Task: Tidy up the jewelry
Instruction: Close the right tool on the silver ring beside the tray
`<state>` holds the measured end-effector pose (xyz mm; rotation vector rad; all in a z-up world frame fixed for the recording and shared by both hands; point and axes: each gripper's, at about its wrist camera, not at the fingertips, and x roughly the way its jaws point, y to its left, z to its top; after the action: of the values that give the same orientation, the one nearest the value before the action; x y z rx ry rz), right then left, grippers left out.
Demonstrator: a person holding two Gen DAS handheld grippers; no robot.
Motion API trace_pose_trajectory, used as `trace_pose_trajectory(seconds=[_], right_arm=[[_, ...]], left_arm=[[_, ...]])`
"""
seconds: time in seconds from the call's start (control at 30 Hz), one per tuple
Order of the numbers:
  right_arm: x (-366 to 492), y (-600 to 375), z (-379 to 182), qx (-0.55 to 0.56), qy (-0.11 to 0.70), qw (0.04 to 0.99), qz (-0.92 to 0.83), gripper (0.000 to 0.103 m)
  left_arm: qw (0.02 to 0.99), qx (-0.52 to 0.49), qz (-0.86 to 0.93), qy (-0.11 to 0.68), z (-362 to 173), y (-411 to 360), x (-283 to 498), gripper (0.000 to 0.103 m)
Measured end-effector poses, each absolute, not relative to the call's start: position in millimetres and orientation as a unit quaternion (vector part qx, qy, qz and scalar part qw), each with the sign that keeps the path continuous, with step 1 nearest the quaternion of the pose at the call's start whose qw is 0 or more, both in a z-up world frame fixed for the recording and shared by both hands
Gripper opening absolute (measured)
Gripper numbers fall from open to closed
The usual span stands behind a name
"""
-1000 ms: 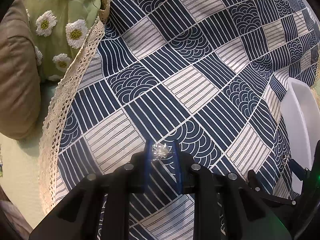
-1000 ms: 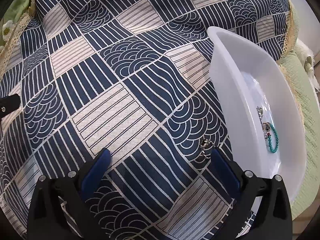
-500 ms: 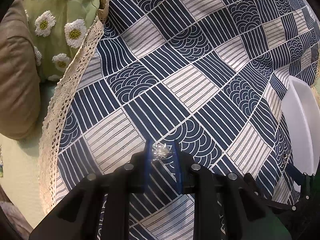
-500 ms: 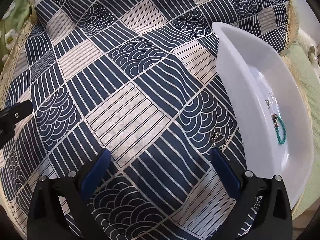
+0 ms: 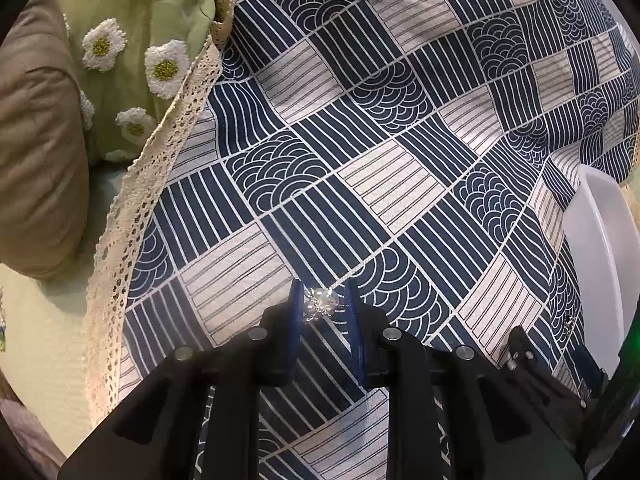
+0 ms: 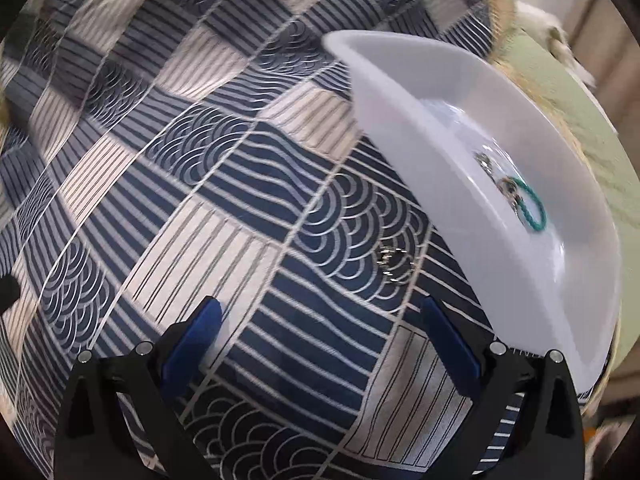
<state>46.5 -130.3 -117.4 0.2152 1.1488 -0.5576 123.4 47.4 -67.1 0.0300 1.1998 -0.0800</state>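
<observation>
Pinching a small silver brooch [image 5: 321, 304] between its narrowed blue pads, the left gripper [image 5: 323, 308] holds it just above the patterned cloth [image 5: 360, 160], probably for carrying to the white tray [image 6: 420, 92]. The right gripper [image 6: 320, 344] hangs spread and empty over a silver ring [image 6: 394, 261] lying just beside that tray, likely lining up the next pick.

We see the white tray [image 5: 600, 264] cut off at the left view's right edge. The right view blurs, so the small silver piece [image 6: 394, 261] and the tray's jewelry [image 6: 516, 196] stay indistinct.
</observation>
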Motion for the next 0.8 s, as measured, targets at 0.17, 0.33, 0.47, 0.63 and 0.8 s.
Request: trace_pose_trajectory(seconds=[0.17, 0.33, 0.47, 0.63, 0.8], right_arm=[[52.0, -142.9, -121.7, 0.117, 0.529, 0.796, -0.271, 0.098], [51.2, -159.4, -125.6, 0.154, 0.519, 0.796, -0.272, 0.098], [50.5, -166.5, -127.4, 0.173, 0.509, 0.8, -0.268, 0.098], [45.7, -182.0, -123.1, 0.192, 0.487, 0.81, -0.263, 0.081], [40.8, -185.8, -120.3, 0.198, 0.479, 0.817, -0.252, 0.063]], left_arm=[[0.824, 0.02, -0.043, 0.564, -67.2, 46.3, 122.0, 0.02], [0.826, 0.025, -0.046, 0.561, -66.2, 43.5, 120.4, 0.02], [0.826, 0.029, -0.048, 0.562, -66.3, 43.1, 120.9, 0.02], [0.825, 0.035, -0.049, 0.562, -66.8, 41.6, 121.3, 0.02], [0.824, 0.039, -0.049, 0.563, -67.7, 39.9, 120.8, 0.02]])
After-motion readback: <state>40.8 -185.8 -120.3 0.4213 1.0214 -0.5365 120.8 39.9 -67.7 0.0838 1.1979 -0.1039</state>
